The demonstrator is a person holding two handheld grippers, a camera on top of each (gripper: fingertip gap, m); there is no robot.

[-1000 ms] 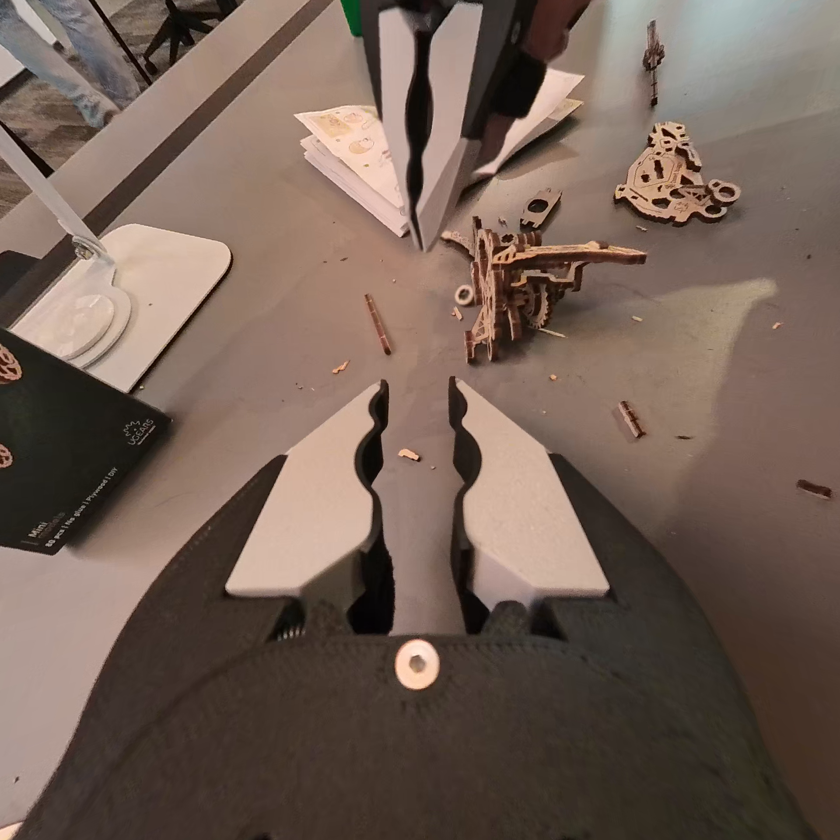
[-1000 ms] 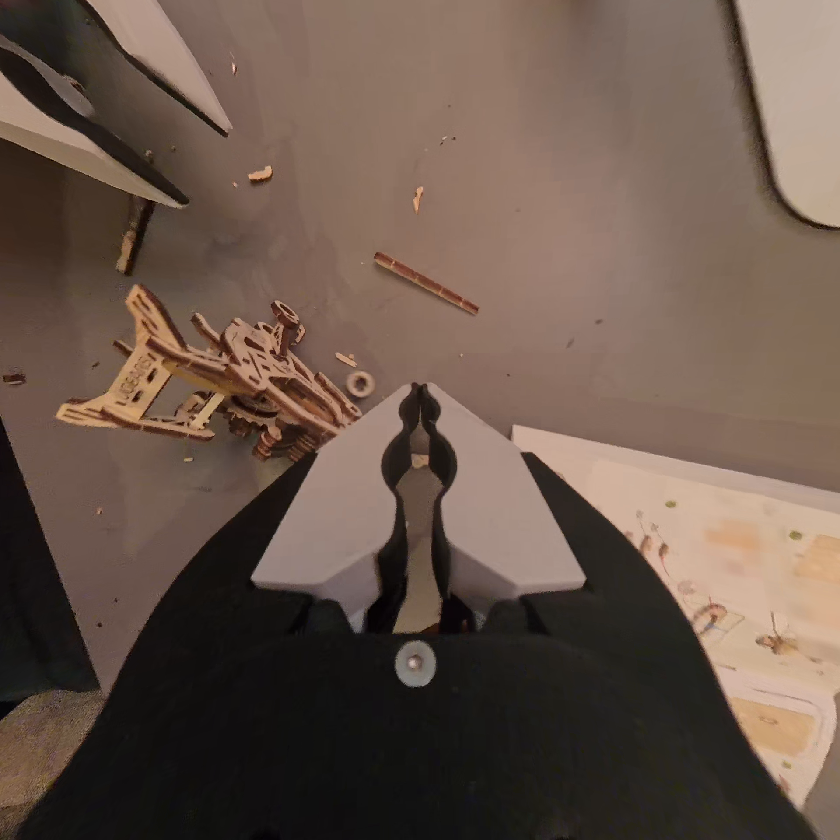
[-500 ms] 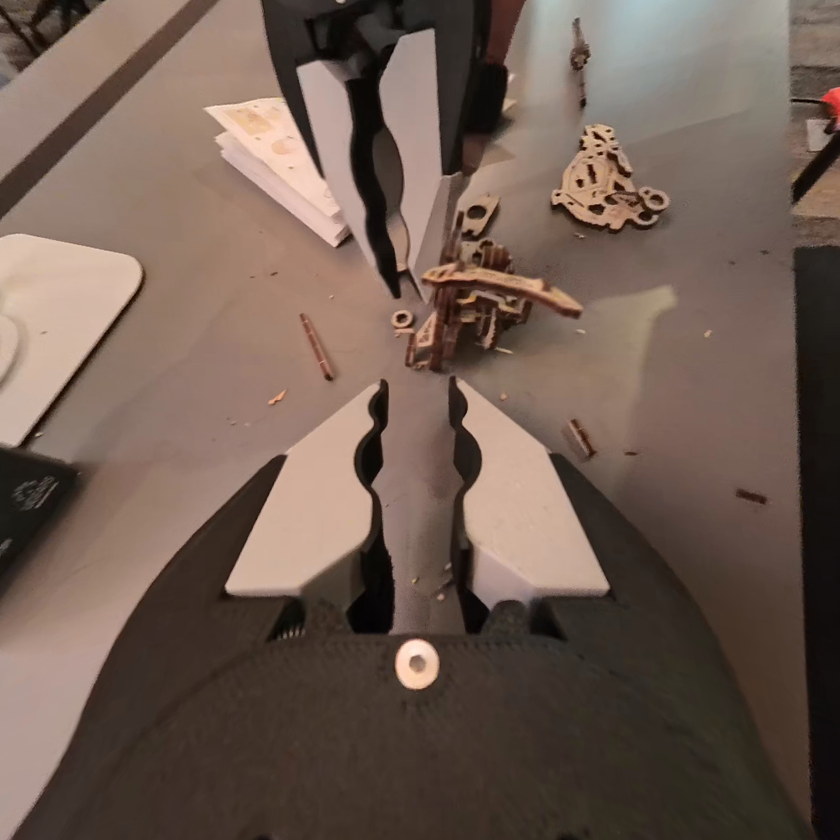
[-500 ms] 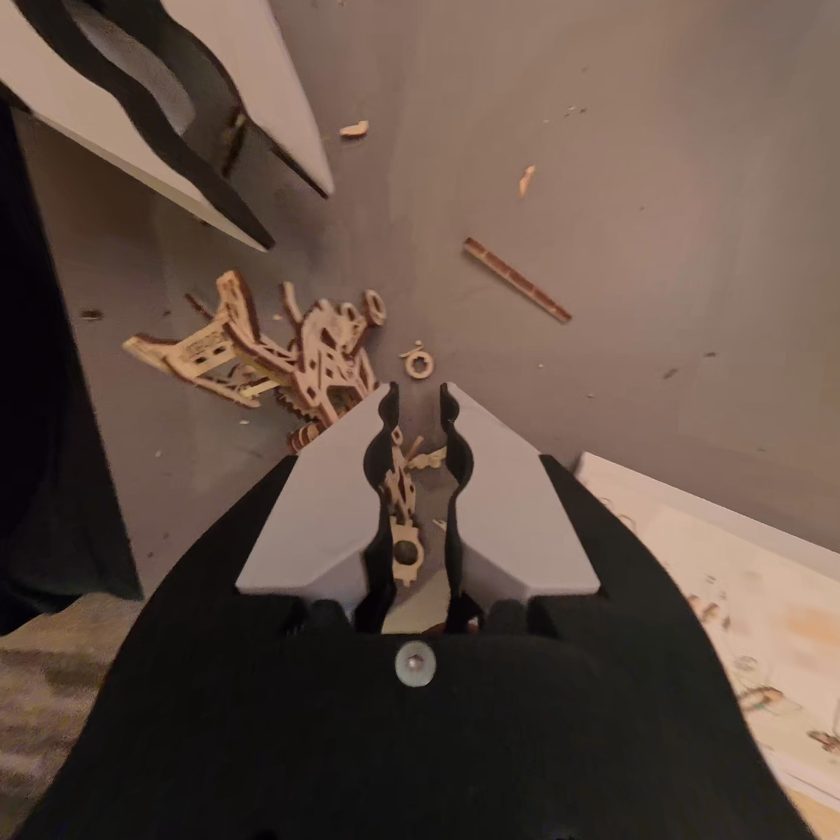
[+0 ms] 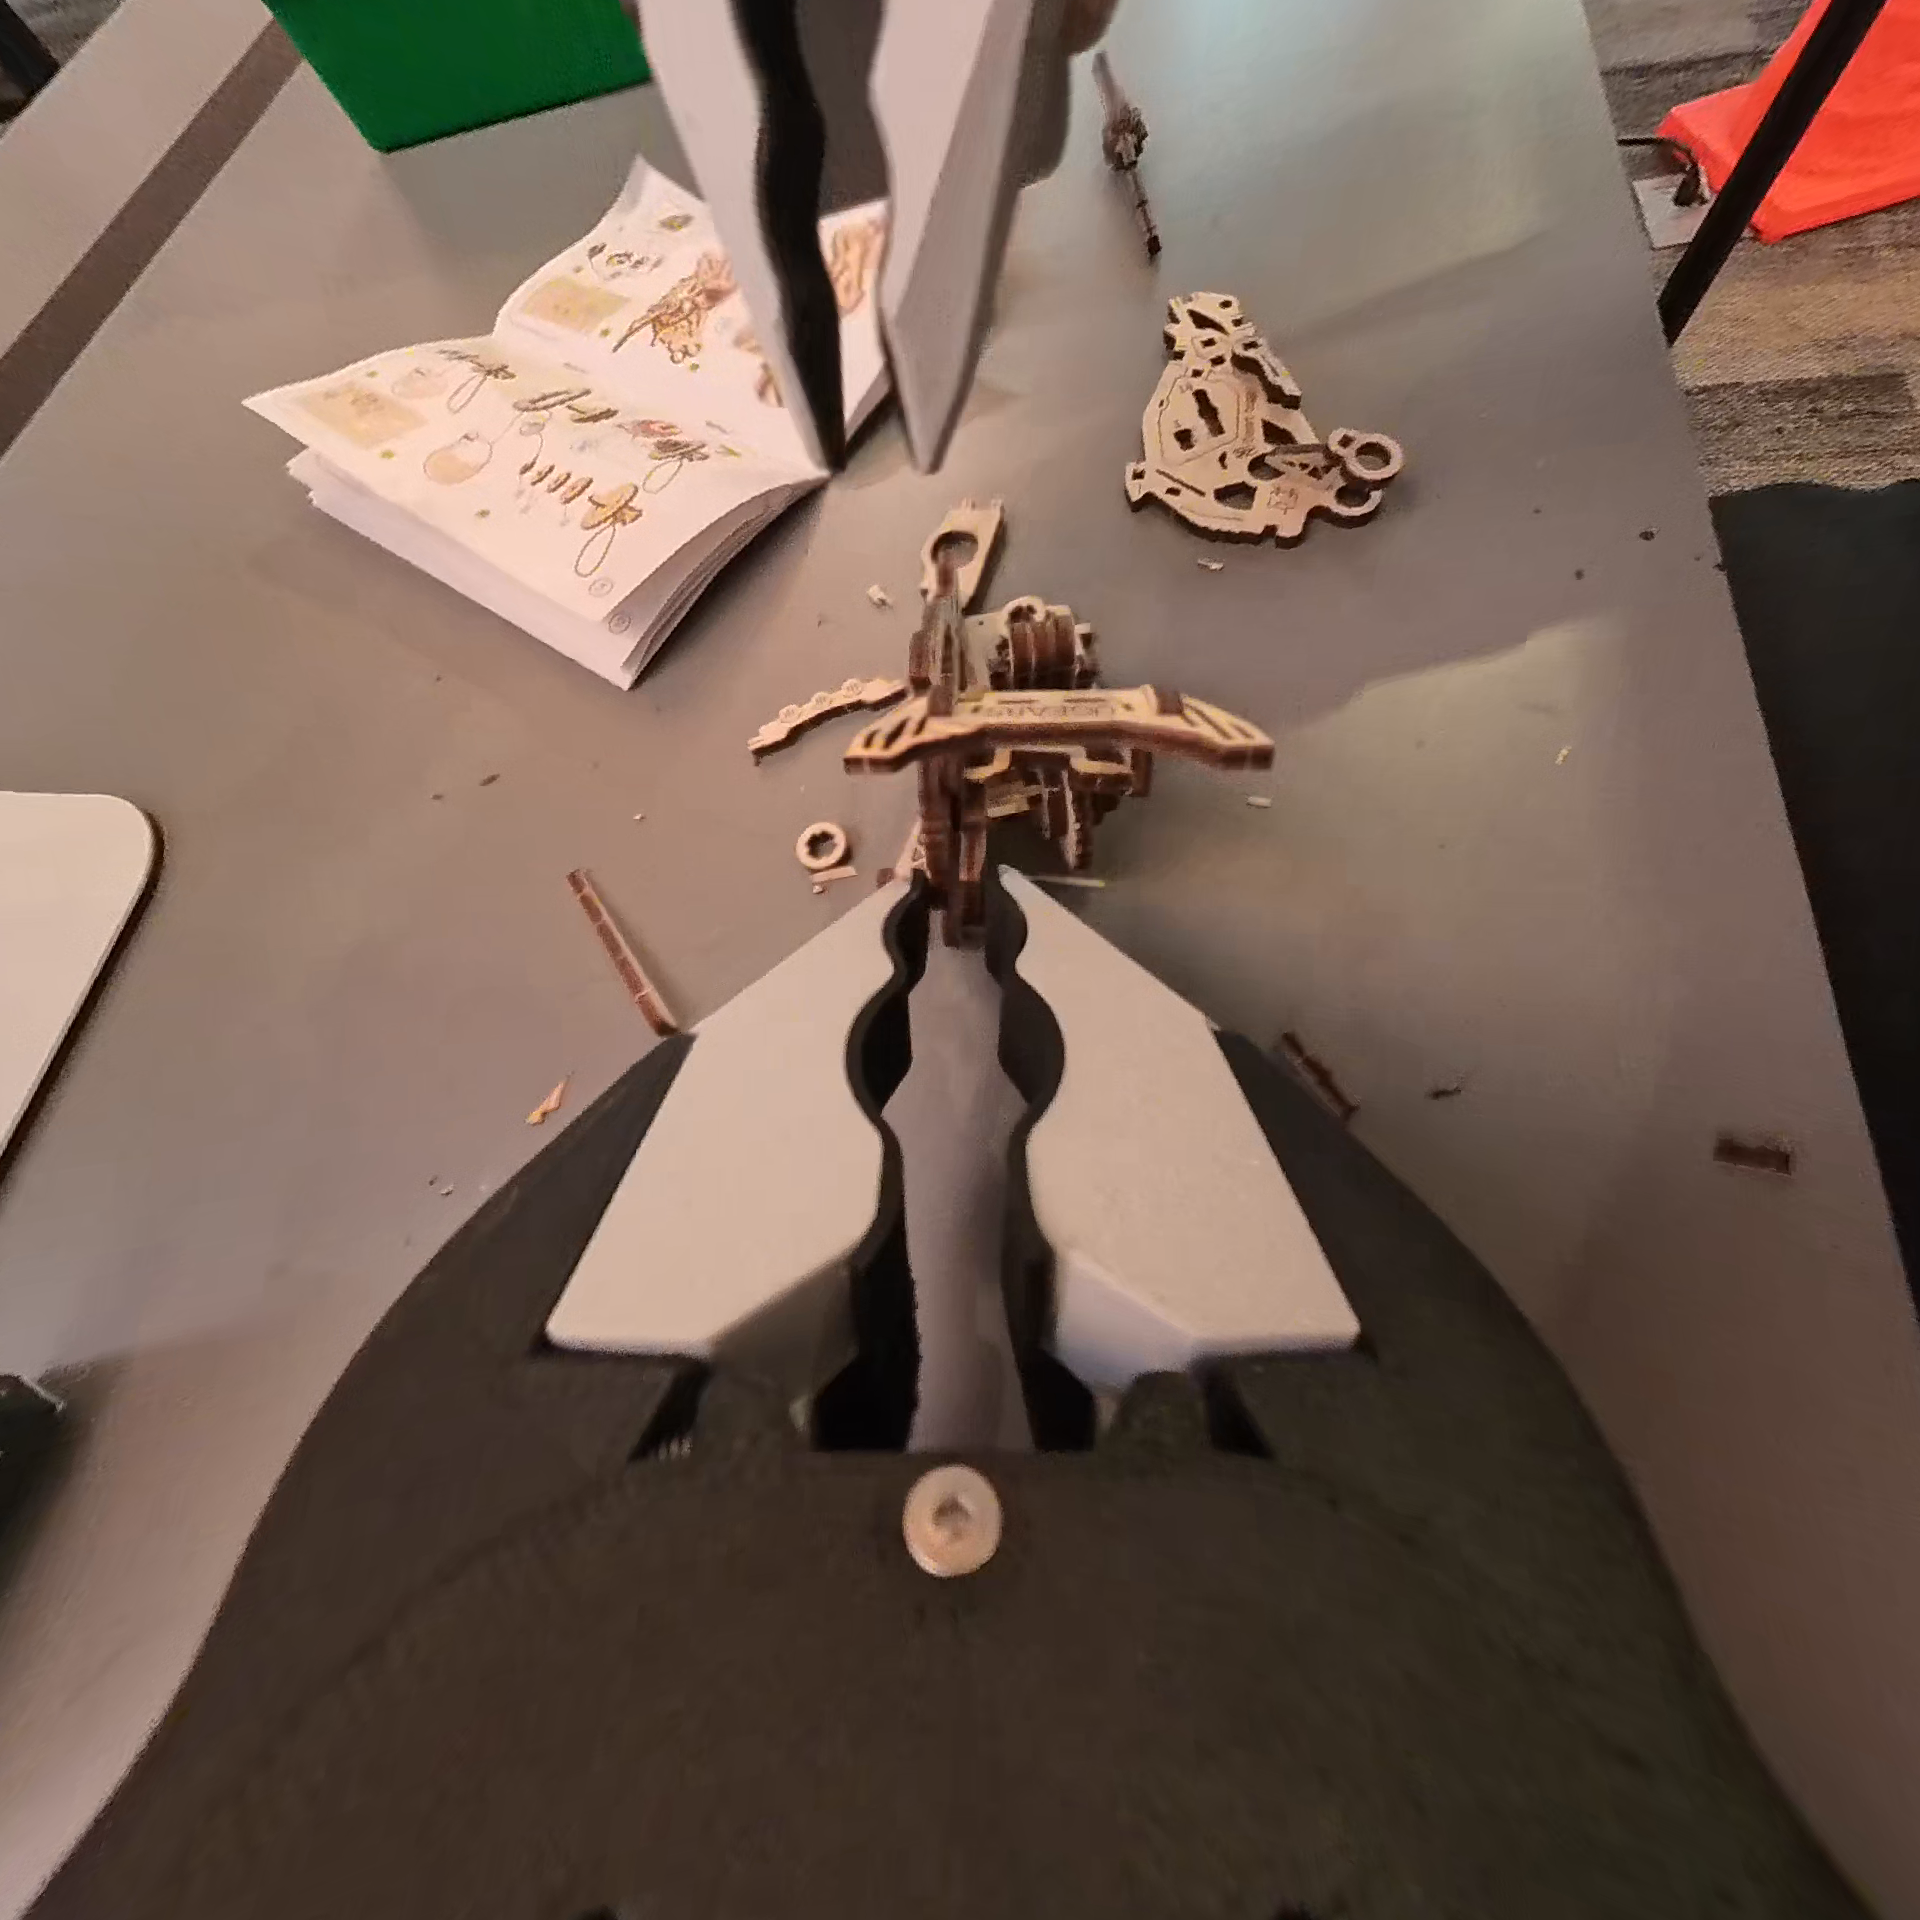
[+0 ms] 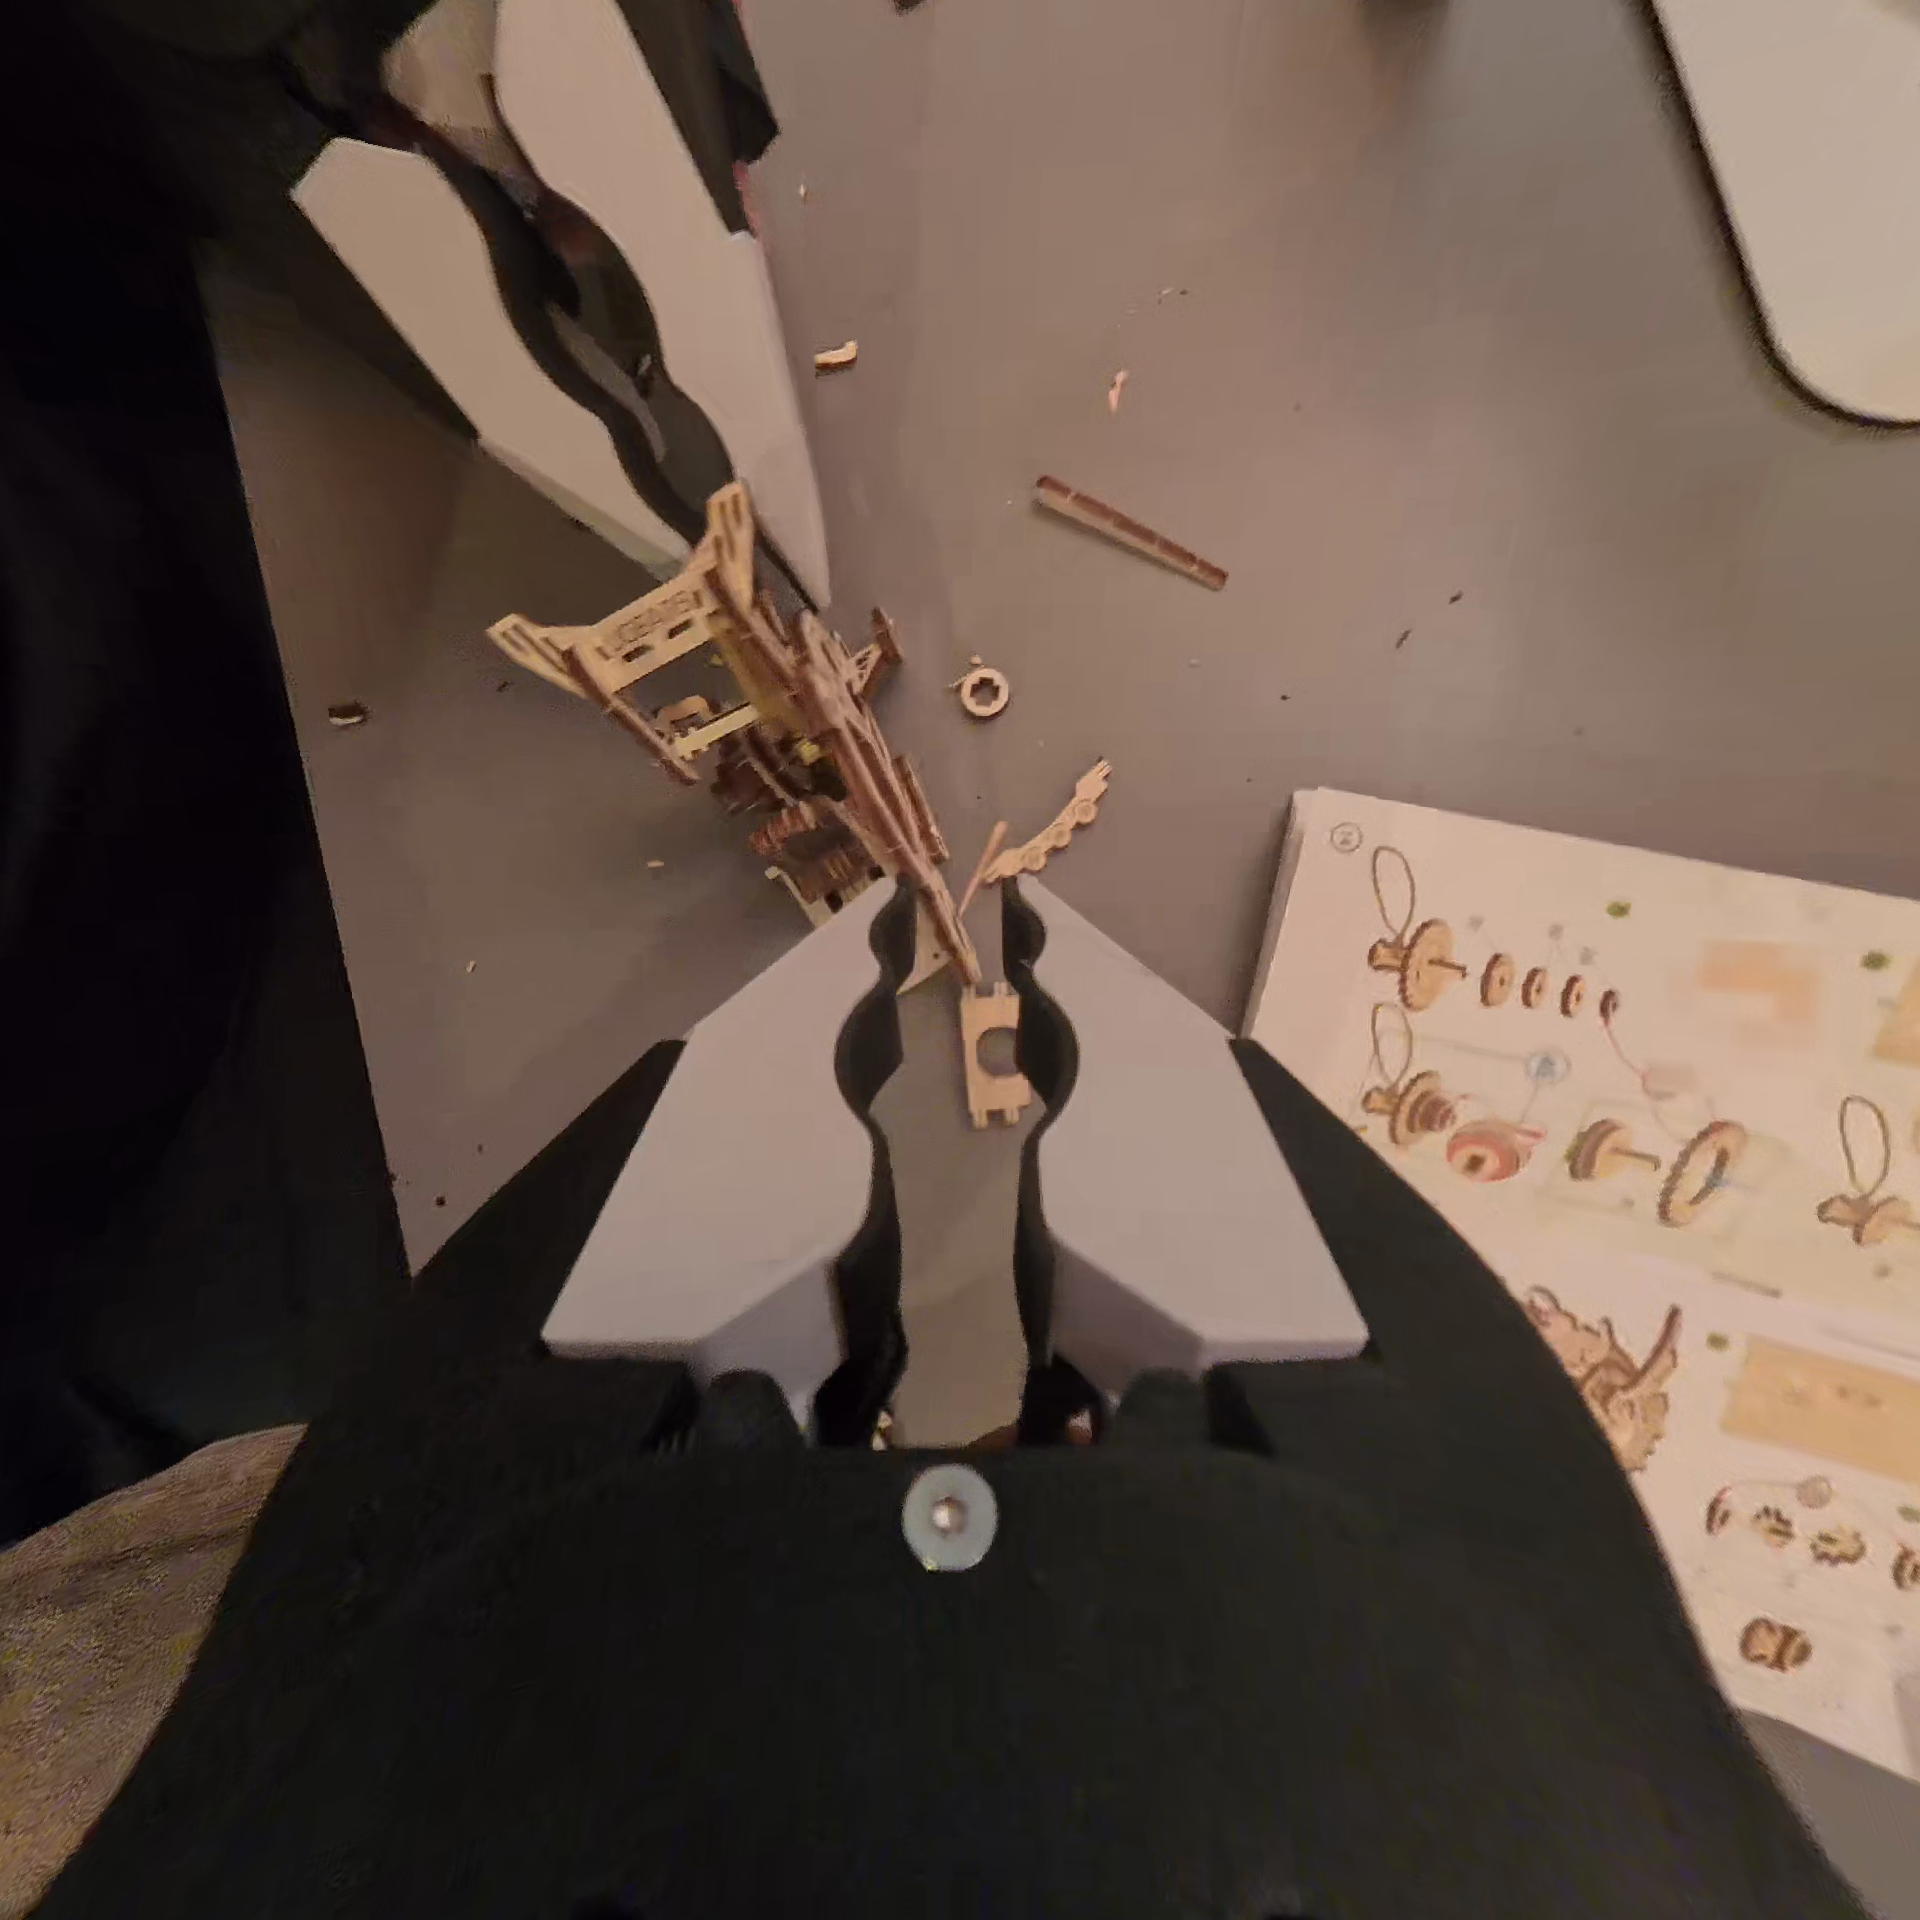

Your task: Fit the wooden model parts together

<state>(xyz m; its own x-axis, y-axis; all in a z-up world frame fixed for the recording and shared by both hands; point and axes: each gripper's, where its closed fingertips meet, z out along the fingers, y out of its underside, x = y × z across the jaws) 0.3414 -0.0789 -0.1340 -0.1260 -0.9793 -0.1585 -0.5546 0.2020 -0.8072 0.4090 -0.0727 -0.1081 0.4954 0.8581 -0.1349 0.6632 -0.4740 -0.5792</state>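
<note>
Warm, dim light; a pale glare patch lies on the grey bench (image 5: 1507, 686); edges bend from wide-angle distortion, slight motion blur.

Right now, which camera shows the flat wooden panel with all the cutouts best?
The left wrist view. The flat cutout panel lies in the open on the grey table, right of the instruction booklet, fully visible. The right wrist view does not show it at all.
</note>
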